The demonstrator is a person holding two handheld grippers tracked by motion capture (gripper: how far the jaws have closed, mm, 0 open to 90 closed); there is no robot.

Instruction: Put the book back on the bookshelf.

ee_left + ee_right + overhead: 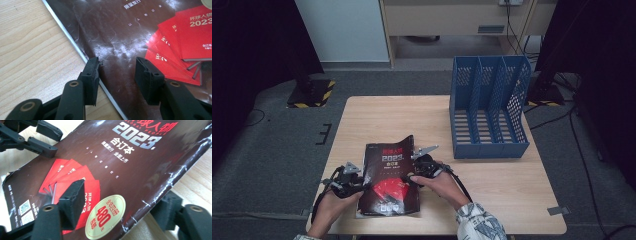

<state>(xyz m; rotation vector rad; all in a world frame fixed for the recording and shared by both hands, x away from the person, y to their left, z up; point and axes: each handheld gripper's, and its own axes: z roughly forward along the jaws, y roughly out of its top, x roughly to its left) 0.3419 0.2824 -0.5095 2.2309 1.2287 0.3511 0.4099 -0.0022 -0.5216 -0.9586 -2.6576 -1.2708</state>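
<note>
A dark glossy magazine (pixel 389 175) with a red fan graphic lies near the front of the wooden table (pixel 492 180). My left gripper (pixel 362 183) stands open at its left edge. In the left gripper view (pixel 117 65) one jaw sits right at the edge and the other over the cover (pixel 120 32). My right gripper (pixel 413 177) is open at the right edge, which is lifted off the table. In the right gripper view (pixel 122 192) one jaw is above the cover (pixel 130 165), the other below the raised edge. The left gripper (pixel 37 140) shows at the far side there.
A blue three-slot file rack (pixel 489 107) stands on the table's back right, its openings facing up and forward. Bare wood lies between it and the magazine. A round gold sticker (pixel 105 216) marks the cover near my right gripper.
</note>
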